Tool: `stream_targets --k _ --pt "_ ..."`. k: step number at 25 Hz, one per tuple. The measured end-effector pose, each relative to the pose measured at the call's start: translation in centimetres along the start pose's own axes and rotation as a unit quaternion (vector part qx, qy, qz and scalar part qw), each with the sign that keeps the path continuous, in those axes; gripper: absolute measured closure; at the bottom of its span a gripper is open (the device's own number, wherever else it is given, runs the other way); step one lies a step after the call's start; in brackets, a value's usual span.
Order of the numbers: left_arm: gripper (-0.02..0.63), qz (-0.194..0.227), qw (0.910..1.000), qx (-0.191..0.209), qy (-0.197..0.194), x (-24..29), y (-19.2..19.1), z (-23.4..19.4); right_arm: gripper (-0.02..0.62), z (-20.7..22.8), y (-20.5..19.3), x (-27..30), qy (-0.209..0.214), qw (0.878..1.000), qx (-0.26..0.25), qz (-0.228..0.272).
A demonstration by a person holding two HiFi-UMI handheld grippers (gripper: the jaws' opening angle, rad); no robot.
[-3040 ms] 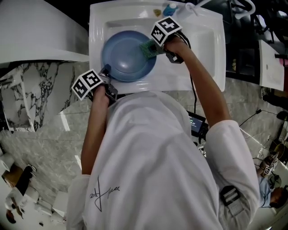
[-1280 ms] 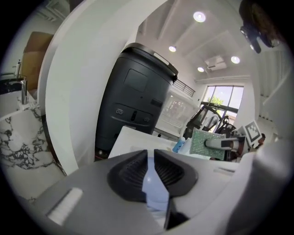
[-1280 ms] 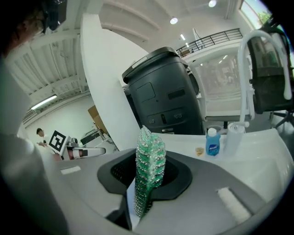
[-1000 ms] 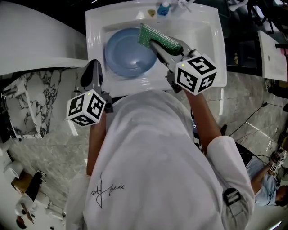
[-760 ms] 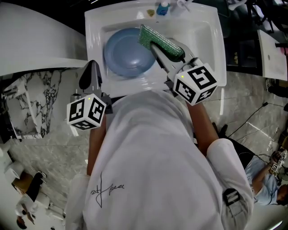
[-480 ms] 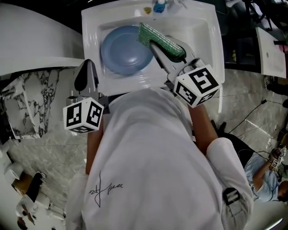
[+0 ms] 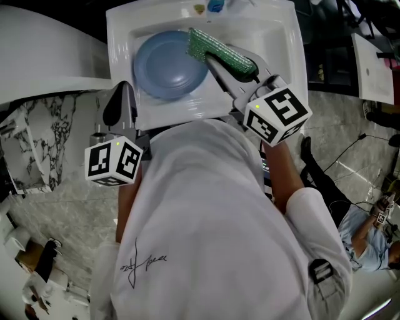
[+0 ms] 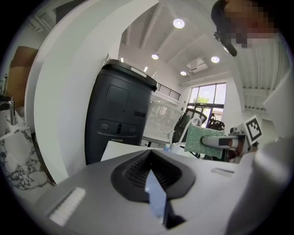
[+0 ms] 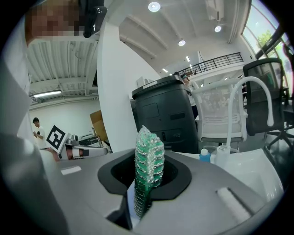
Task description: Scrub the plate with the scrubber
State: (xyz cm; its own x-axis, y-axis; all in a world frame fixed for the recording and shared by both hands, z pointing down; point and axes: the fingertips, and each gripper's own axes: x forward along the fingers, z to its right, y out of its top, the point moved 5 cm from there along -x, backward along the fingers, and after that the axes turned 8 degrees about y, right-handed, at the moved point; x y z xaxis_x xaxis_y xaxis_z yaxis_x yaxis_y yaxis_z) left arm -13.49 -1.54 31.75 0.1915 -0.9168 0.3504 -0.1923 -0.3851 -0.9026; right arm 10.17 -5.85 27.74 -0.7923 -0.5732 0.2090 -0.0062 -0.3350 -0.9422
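A blue plate [image 7: 167,65] lies flat in the white sink [image 7: 278,37], and neither gripper touches it. My right gripper [image 7: 232,67] hangs over the sink's right half, shut on a green scrubber [image 7: 217,49] whose end reaches over the plate's right rim. In the right gripper view the scrubber [image 9: 148,167] stands on edge between the closed jaws [image 9: 143,193]. My left gripper [image 7: 123,94] is held outside the sink's near left corner, shut and empty. Its jaws [image 8: 154,181] meet with nothing between them, and the scrubber [image 8: 204,143] shows off to the right.
A blue-capped bottle [image 7: 215,5] and a white curved spout [image 9: 248,101] stand at the sink's back edge. A dark bin [image 8: 120,119] stands beyond the sink. A white curved counter [image 7: 44,50] lies to the left. Cables and a seated person [image 7: 372,234] are at the right.
Three seconds ago my left gripper held the plate's rim and the scrubber was on the plate. Both grippers have since lifted out of the sink, and the plate now lies free.
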Motion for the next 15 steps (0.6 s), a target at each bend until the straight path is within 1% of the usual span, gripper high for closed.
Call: stream_targets --k 3,10,15 --pt "0.552 0.002 1.0 0.006 0.0 -0.2 0.1 0.4 0.532 0.2 0.1 -0.3 0.0 1.0 -0.003 -0.001" --pt "0.552 0.001 1.0 0.004 0.002 -0.8 0.0 0.6 0.532 0.1 0.5 -0.5 0.003 1.0 -0.005 -0.005" --pt "0.552 -0.004 1.0 0.007 -0.004 -0.8 -0.3 1.3 0.532 0.3 0.3 -1.2 -0.002 1.0 0.013 -0.002"
